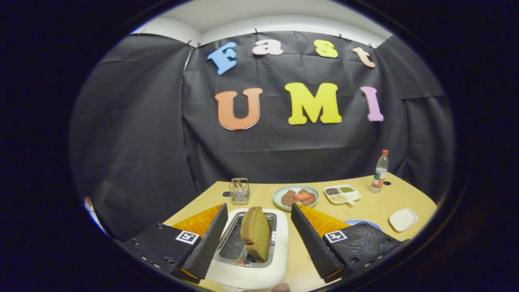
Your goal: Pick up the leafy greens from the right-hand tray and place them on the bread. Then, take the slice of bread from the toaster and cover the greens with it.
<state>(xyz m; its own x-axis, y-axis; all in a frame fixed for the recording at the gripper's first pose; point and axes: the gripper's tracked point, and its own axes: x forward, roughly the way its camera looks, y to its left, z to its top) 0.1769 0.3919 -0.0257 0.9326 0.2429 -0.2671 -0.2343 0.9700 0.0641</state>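
Observation:
A brown slice of bread (256, 234) stands tilted in the slot of a white toaster (279, 259) on the yellow table. My gripper (258, 209) is open, with one finger on each side of the toaster. The slice is between the fingers and neither finger touches it. A blue plate (363, 222) peeks out beyond the right finger, and what lies on it is hidden.
Beyond the toaster are a wire basket (239, 190), a pale round plate (279, 198) with brown slices and a red piece, and a white compartment tray (353, 196) of grains. A plastic bottle (380, 172) stands at the back right. A small white square dish (403, 219) lies nearer.

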